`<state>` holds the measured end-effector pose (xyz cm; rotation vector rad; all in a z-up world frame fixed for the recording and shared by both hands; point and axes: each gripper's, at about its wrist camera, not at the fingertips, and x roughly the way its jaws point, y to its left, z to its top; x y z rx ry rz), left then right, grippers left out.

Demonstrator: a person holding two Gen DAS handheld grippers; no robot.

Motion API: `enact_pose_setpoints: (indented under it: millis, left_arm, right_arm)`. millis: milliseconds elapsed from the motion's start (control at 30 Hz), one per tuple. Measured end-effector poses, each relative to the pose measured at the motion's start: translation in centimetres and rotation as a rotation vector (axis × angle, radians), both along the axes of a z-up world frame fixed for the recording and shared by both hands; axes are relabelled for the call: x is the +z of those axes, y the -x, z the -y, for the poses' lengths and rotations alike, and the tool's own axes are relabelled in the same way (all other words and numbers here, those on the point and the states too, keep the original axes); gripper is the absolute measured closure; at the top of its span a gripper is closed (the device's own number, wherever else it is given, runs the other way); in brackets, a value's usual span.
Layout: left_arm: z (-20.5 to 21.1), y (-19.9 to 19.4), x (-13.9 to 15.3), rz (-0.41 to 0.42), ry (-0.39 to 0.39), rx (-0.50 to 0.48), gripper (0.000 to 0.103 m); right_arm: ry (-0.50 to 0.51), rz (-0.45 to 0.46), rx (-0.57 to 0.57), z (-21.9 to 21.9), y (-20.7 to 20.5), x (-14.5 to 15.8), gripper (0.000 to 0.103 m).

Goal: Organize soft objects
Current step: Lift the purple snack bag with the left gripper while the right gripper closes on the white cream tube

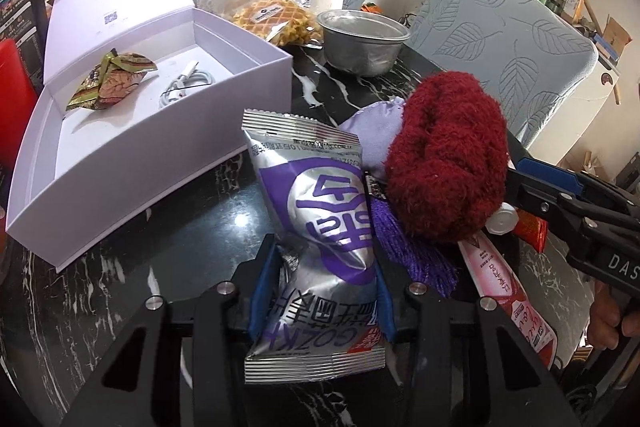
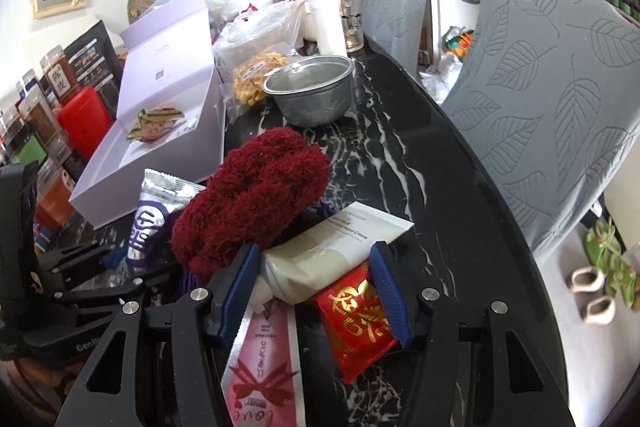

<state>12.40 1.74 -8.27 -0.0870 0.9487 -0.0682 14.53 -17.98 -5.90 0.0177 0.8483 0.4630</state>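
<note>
My left gripper (image 1: pixel 322 283) is shut on a silver and purple snack packet (image 1: pixel 320 211), held over the black marble table (image 1: pixel 192 227). A dark red fuzzy sock bundle (image 1: pixel 448 155) lies just right of it, on a lilac pouch (image 1: pixel 376 131) with a purple tassel (image 1: pixel 412 255). My right gripper (image 2: pixel 316 287) straddles a cream hand cream tube (image 2: pixel 336 251) and a red packet (image 2: pixel 356 323); its blue pads stand apart, beside the tube. The sock bundle also shows in the right wrist view (image 2: pixel 252 207). An open white box (image 1: pixel 132 131) at the left holds a green patterned pouch (image 1: pixel 112 83) and a white cable (image 1: pixel 184 87).
A pink sachet (image 2: pixel 260 367) lies under the right gripper. A metal bowl (image 1: pixel 364 39), a bag of waffles (image 1: pixel 276 19) and plastic bags crowd the far end. Two grey leaf-pattern chairs (image 1: pixel 500 39) stand along the table's right edge. A red container (image 1: pixel 12 95) is left of the box.
</note>
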Motion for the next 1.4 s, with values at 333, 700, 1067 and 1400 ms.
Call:
enact_pose_setpoints:
  millis: [333, 700, 1067, 1400]
  left_arm:
    - [-2.1, 0.7, 0.0, -0.009, -0.003, 0.055, 0.06]
    - [-4.3, 1.2, 0.0, -0.016, 0.006, 0.106, 0.06]
    - [-5.5, 2.3, 0.3, -0.012, 0.021, 0.113, 0.06]
    - [-5.6, 3.7, 1.1, 0.007, 0.013, 0.119, 0.06]
  right_arm:
    - [0.056, -0.052, 0.017, -1.6, -1.4, -0.4, 0.029]
    - [0.111, -0.021, 0.109, -4.9, -1.6, -0.6, 0.029]
    - [0.154, -0.025, -0.023, -4.5, -0.1, -1.6, 0.029]
    - [0.141, 0.0, 0.005, -4.7, 0.5, -2.3, 0.067]
